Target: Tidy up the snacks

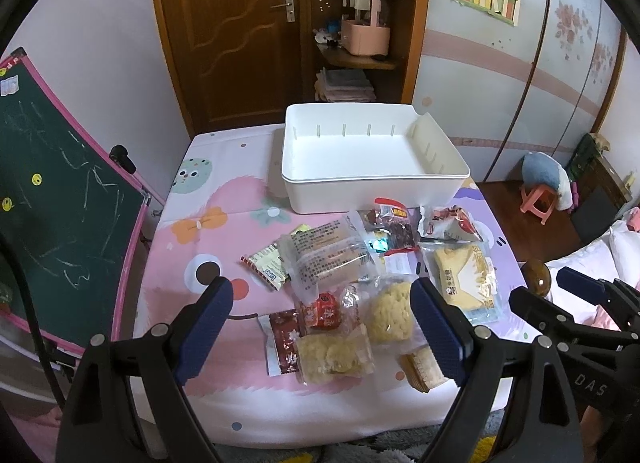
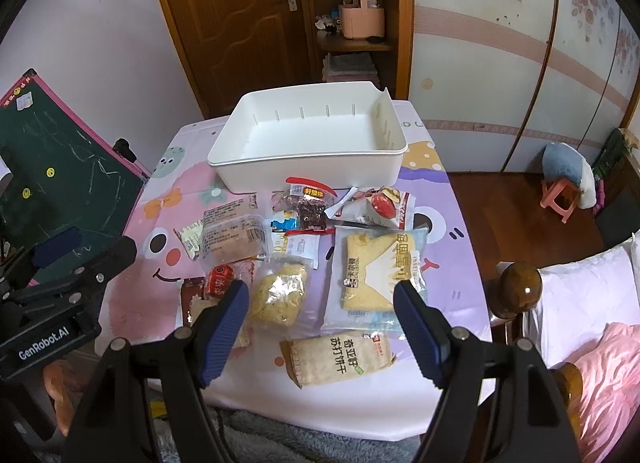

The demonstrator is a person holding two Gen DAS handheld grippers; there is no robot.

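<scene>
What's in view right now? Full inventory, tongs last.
white plastic bin: one, empty, far end of table
cartoon-print tablecloth: one, pink and purple, over table
wrapped snack packets: about ten, mixed colours, loose in front of bin
soda cracker pack: one, beige, nearest table edge
green chalkboard: one, pink frame, left of table
left tongs: open, above snacks
right tongs: open, above snacks

Cartoon-print table (image 2: 460, 231), white bin (image 2: 308, 167), scattered snack packets (image 2: 340, 259)

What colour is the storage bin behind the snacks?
Plain white, inside and out: the storage bin shows best in the right wrist view.
</scene>
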